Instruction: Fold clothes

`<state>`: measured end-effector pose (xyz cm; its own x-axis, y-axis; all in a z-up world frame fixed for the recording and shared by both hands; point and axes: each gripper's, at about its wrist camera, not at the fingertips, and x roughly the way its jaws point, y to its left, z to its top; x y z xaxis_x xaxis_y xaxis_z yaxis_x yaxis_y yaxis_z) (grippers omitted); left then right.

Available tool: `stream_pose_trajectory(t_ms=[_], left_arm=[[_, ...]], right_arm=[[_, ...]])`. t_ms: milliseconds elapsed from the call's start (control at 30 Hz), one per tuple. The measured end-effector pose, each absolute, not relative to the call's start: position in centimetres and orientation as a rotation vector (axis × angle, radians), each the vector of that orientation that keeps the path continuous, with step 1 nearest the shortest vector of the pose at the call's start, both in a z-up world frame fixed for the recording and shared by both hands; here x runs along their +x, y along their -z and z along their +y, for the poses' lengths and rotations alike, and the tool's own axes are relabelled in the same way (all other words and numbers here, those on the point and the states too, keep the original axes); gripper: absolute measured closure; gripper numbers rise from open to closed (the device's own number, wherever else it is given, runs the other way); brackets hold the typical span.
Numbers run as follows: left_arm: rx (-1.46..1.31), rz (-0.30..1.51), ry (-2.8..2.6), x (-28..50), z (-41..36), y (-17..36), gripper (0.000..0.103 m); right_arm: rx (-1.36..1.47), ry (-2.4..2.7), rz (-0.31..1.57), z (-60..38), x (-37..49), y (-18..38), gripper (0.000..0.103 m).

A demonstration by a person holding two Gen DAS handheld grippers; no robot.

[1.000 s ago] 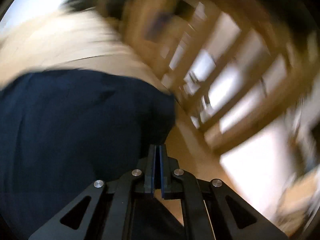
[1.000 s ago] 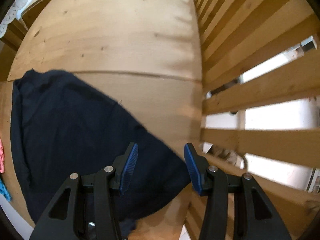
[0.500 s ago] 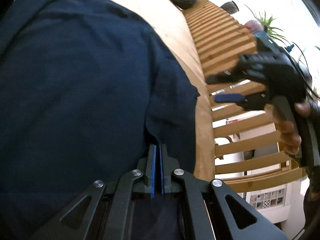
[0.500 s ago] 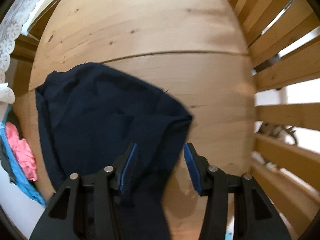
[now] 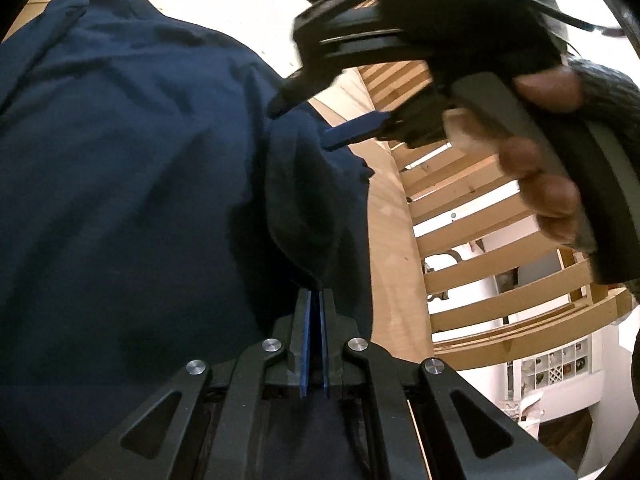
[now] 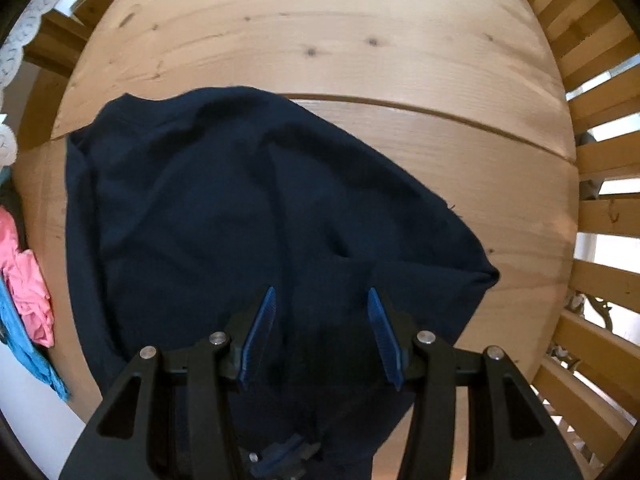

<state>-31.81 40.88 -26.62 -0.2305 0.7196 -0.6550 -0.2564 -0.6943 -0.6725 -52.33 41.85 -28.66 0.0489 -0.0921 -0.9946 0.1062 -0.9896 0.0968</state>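
- The left gripper (image 5: 314,312) has its fingers pressed together on a fold of the navy garment (image 5: 140,184); the cloth rises from that pinch and spreads away over the bench (image 5: 388,240).
- The right gripper (image 6: 322,320) points down over the same garment, its fingers about half open; the cloth lies below the gap, and no pad presses on it.
- In the left wrist view, the right gripper shows in a person's hand (image 5: 540,184), its blue finger pad (image 5: 352,134) just above the garment's edge.
- The navy garment (image 6: 240,208) lies creased on the wooden bench (image 6: 320,32), one corner pointing toward the slatted wooden rail (image 6: 608,216).
- Pink cloth (image 6: 28,280) and blue cloth (image 6: 24,344) lie at the bench's left edge.
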Motion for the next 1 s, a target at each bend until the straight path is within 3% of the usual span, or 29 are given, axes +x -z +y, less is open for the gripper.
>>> stream_pose_trajectory(t_ms=[33, 133, 233, 500, 700, 867, 1000], left_arm=[[-1.384, -0.563, -1.973, -31.8, 41.2, 26.6, 0.100], [-1.375, -0.535, -1.959, -31.7, 42.0, 26.5, 0.100], [-1.370, -0.529, -1.941, -31.6, 42.3, 26.3, 0.100], [-1.307, -0.513, -1.977, -31.2, 43.3, 24.3, 0.100], [-1.242, -0.556, -2.117, -30.1, 40.2, 22.8, 0.100], [-1.349, -0.569, -2.125, -30.3, 38.9, 25.0, 0.099], [-1.409, -0.545, -2.170, -30.4, 37.0, 25.6, 0.084]], right_arm=[[2.155, 2.076, 0.001, 42.1, -52.4, 28.9, 0.058], [2.118, 2.057, -0.095, 43.0, -52.5, 29.5, 0.095], [2.065, 2.042, -0.278, 44.9, -52.4, 29.1, 0.096], [1.922, 2.099, -0.529, 49.1, -52.4, 26.0, 0.098], [1.848, 2.003, -0.494, 46.6, -51.5, 24.7, 0.098], [1.934, 1.891, -0.330, 41.9, -51.3, 27.3, 0.096], [1.899, 1.958, -0.345, 43.5, -51.5, 25.5, 0.090]])
